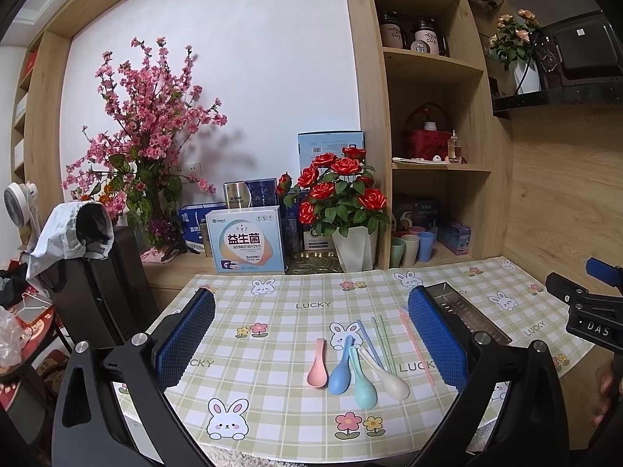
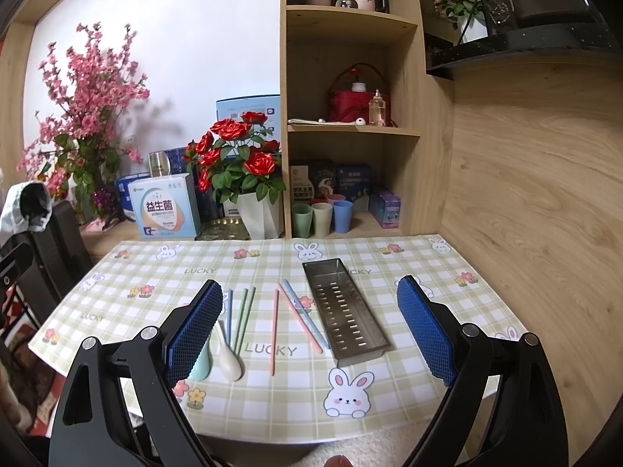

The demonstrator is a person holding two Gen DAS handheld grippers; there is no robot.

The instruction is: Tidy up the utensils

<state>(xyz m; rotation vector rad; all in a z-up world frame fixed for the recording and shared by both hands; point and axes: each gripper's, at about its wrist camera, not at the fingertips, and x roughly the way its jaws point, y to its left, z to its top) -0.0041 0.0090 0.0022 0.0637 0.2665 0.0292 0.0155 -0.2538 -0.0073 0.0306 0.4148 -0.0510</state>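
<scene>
Several plastic spoons lie side by side on the checked table mat: pink, blue, teal and cream. Green chopsticks, a blue chopstick and pink chopsticks lie beside them. A steel slotted tray stands empty on the right. My left gripper hangs open above the spoons. My right gripper is open over the chopsticks and tray, holding nothing. The right gripper's body shows at the left wrist view's right edge.
Along the back stand a rose pot, boxes, a pink blossom bouquet and pastel cups in the wooden shelf. A black chair stands at the table's left. A wooden wall borders the right.
</scene>
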